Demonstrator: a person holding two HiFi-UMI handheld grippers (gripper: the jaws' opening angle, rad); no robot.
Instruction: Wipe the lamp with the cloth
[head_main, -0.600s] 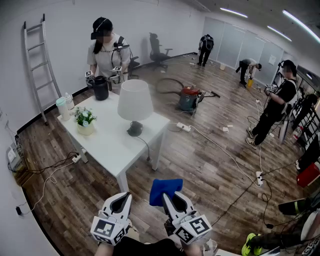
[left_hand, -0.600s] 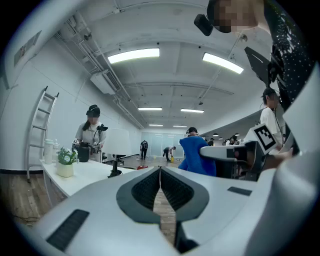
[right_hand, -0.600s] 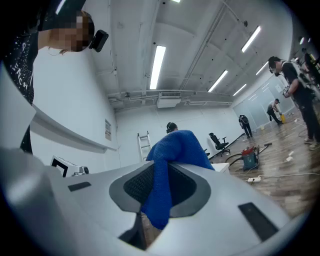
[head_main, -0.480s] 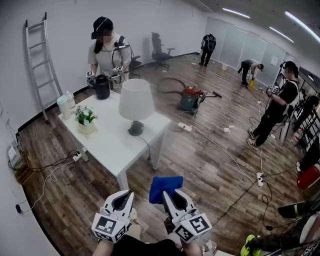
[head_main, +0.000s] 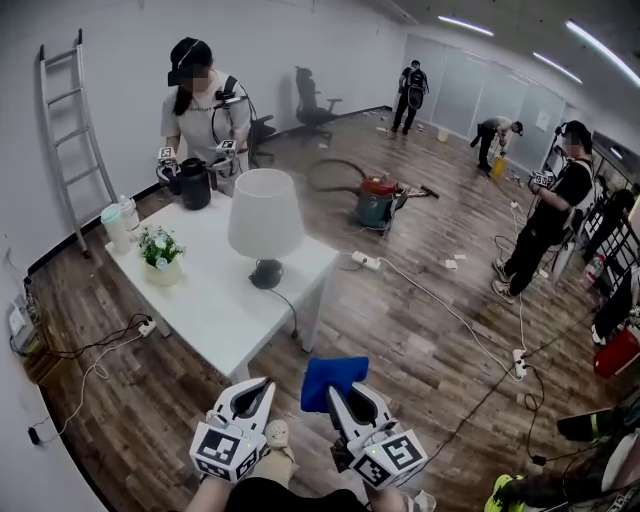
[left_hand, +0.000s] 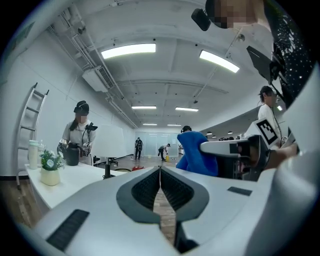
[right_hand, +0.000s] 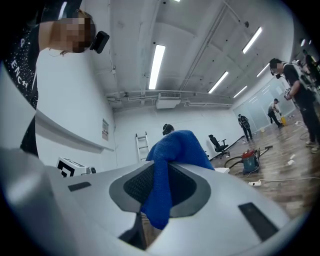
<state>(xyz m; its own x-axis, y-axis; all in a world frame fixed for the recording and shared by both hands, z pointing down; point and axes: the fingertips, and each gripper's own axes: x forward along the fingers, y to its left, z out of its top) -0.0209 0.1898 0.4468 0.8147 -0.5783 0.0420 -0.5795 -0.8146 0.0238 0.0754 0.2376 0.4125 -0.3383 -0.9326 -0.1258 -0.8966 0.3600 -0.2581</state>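
A table lamp (head_main: 265, 215) with a white shade and dark base stands on the white table (head_main: 215, 300) ahead of me. Its stem and base (left_hand: 107, 169) show in the left gripper view. My right gripper (head_main: 343, 393) is shut on a blue cloth (head_main: 332, 376), which bunches above its jaws (right_hand: 172, 150). My left gripper (head_main: 253, 391) is shut with nothing in it, beside the right one. Both are held low near my body, well short of the table's near corner.
On the table are a potted plant (head_main: 159, 253), a white bottle (head_main: 117, 225) and a black kettle (head_main: 193, 183) handled by a person (head_main: 198, 105). A ladder (head_main: 70, 120), a vacuum cleaner (head_main: 378, 200), floor cables (head_main: 450, 310) and other people (head_main: 545, 215) surround it.
The view has shifted so the table and lamp sit slightly lower and left. Both grippers keep their place near my body, the cloth still held.
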